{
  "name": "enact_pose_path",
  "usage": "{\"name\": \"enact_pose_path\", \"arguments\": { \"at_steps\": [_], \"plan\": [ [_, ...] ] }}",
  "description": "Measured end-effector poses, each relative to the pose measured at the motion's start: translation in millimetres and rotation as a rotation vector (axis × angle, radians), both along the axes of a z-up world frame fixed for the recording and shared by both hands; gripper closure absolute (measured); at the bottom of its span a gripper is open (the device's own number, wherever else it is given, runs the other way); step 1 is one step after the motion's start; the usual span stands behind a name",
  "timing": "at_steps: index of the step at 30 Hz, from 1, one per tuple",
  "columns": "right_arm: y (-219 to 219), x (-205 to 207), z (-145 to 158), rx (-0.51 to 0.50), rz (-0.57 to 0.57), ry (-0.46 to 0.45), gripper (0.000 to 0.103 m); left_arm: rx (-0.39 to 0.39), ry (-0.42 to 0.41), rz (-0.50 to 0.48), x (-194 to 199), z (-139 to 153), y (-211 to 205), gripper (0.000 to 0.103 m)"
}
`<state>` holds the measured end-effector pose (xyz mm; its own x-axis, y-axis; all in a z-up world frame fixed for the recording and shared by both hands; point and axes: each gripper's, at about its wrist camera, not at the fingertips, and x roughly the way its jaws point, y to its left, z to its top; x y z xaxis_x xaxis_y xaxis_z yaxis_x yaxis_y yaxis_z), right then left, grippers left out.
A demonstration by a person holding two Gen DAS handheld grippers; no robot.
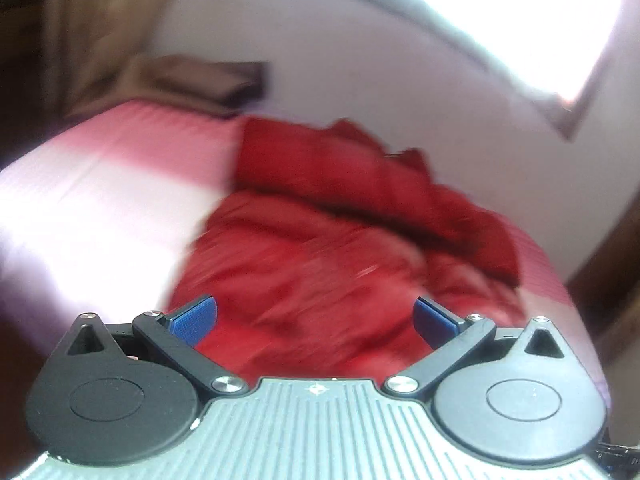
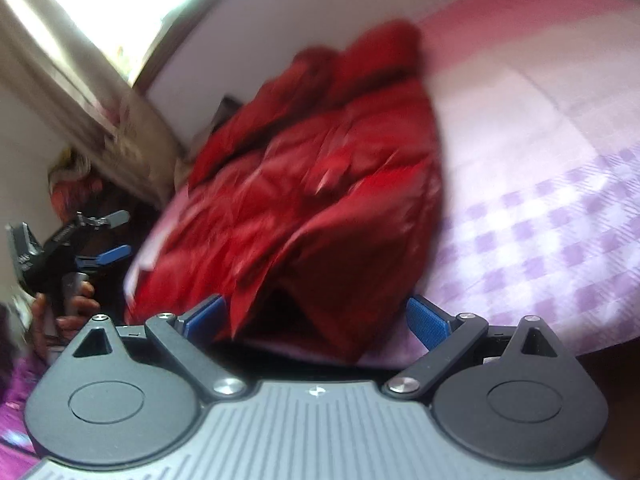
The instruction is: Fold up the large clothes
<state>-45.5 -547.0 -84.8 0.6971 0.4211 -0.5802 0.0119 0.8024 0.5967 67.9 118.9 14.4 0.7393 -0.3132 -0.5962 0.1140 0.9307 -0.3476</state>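
Observation:
A large red padded jacket (image 1: pixel 328 240) lies crumpled on a bed with a pink and lilac checked sheet (image 1: pixel 100 208). My left gripper (image 1: pixel 316 320) is open and empty, its blue pads spread wide just above the jacket's near part. My right gripper (image 2: pixel 316 318) is also open and empty, at the jacket's (image 2: pixel 320 184) near hem by the bed's edge. The left gripper also shows in the right wrist view (image 2: pixel 106 236), held in a hand off the bed's left side, its jaws apart. Both views are blurred by motion.
The checked sheet (image 2: pixel 540 208) spreads to the right of the jacket. A white wall (image 1: pixel 360 60) runs behind the bed, with a bright window (image 1: pixel 500 8) and beige curtain (image 2: pixel 72 92). A brown folded item (image 1: pixel 192 80) lies at the bed's far end.

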Motion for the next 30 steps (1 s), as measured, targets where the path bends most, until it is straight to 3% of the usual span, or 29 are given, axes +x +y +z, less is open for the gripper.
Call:
{"name": "enact_pose_path", "arguments": {
  "at_steps": [2, 4, 6, 9, 10, 11, 13, 18, 23, 25, 27, 28, 30],
  "plan": [
    [14.2, -1.3, -0.1, -0.114, -0.013, -0.009, 0.005, 0.038, 0.017, 0.042, -10.5, -11.3, 14.3, 0.000],
    [28.4, -1.3, -1.2, -0.288, -0.055, -0.024, 0.006, 0.075, 0.028, 0.066, -17.2, -21.3, 22.0, 0.001],
    [41.1, -0.3, -2.7, -0.425, -0.087, -0.043, 0.006, 0.064, 0.038, 0.065, -22.7, -29.7, 26.8, 0.001],
    [56.6, 4.3, -7.5, -0.507, -0.092, -0.068, 0.015, 0.035, 0.054, 0.061, -24.2, -39.8, 26.8, 0.001],
    [62.6, 5.7, -9.1, -0.534, -0.090, -0.081, 0.032, 0.024, 0.056, 0.057, -23.2, -42.3, 25.8, 0.001],
    [68.6, 7.4, -11.0, -0.583, -0.089, -0.083, 0.060, 0.018, 0.055, 0.054, -23.2, -44.3, 24.0, 0.001],
    [72.2, 6.9, -14.2, -0.689, -0.142, -0.082, 0.077, 0.018, 0.045, 0.048, -25.4, -44.1, 21.0, 0.001],
    [40.1, -25.5, -5.4, -0.659, -0.285, -0.078, 0.084, 0.065, 0.000, 0.043, -35.9, -41.8, 23.0, 0.000],
    [5.0, -42.4, -13.3, -0.433, -0.319, -0.015, 0.083, 0.034, 0.029, 0.043, -36.7, -46.8, 27.1, 0.000],
    [-5.9, -44.8, -11.9, -0.337, -0.283, 0.009, 0.082, 0.011, 0.042, 0.041, -39.6, -49.4, 30.0, 0.000],
    [-19.2, -52.2, -8.4, -0.240, -0.285, 0.002, 0.079, 0.010, 0.044, 0.030, -42.0, -52.5, 32.2, 0.000],
    [-25.0, -57.8, -6.6, -0.208, -0.276, -0.015, 0.072, 0.015, 0.043, 0.024, -41.7, -53.9, 32.4, 0.000],
    [-29.0, -60.4, -0.8, -0.182, -0.270, -0.047, 0.049, 0.008, 0.049, 0.003, -41.9, -58.2, 33.7, 0.000]
  ]
}}
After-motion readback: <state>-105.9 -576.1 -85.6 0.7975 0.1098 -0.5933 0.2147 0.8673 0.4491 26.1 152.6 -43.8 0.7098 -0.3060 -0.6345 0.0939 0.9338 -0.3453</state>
